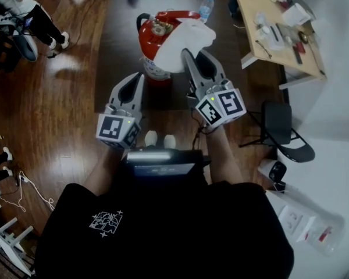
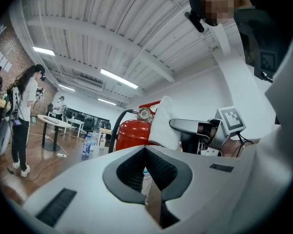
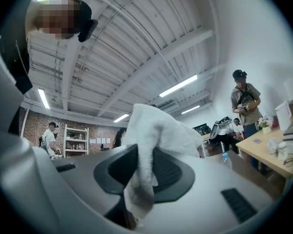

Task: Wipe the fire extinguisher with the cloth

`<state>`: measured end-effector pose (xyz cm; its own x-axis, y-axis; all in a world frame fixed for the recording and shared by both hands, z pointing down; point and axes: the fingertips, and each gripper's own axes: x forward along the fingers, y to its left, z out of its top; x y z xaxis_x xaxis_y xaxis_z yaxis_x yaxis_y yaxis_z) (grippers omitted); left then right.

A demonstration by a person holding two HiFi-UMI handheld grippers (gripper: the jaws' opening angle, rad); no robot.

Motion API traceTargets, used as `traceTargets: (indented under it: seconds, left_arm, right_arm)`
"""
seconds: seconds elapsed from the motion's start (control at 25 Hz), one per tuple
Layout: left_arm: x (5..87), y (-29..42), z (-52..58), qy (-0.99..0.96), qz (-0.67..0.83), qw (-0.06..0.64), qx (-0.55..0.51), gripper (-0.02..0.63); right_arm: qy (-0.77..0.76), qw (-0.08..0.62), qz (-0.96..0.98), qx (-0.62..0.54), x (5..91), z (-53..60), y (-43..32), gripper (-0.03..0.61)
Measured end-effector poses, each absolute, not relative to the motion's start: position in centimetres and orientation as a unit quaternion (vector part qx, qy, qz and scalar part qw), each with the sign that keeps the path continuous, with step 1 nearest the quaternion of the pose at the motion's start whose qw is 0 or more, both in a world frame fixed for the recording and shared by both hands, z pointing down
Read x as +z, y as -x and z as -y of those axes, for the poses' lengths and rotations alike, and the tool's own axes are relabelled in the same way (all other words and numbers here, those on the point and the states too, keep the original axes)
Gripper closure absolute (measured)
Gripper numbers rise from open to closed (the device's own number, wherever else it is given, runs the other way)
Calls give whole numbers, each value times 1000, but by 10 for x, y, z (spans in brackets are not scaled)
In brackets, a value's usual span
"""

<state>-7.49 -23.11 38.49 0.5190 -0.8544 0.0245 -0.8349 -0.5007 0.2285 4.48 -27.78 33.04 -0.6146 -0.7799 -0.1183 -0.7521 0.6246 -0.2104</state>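
Cloth (image 1: 193, 36) sits pinched in my right tongs (image 1: 187, 56), draped against the top of the red fire extinguisher (image 1: 153, 39) just ahead of them. My left tongs (image 1: 139, 79) are closed on nothing, the extinguisher just ahead to their right.

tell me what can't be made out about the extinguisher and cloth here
- Fire extinguisher, right side: head view, covered by the cloth clamped in the right gripper.
- Its lower body: left gripper view, behind the left gripper.
- Gauge reading: left gripper view, too small.
- Extinguisher in the right gripper view: not seen, cloth and jaws fill the middle.
- Whether the cloth touches it: unclear in every view.
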Motion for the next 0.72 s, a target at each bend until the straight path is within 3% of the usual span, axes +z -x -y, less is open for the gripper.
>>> traceTargets:
  seconds: [0.44,0.72]
  left_arm:
    - [383,83,229,-854,509,99,-38,614]
    - [382,83,220,-857,507,88,-31,614]
  right_arm:
    - [423,75,-898,-95,374,299,-47,471]
    - [436,-30,-870,-229,540,300,-49,472]
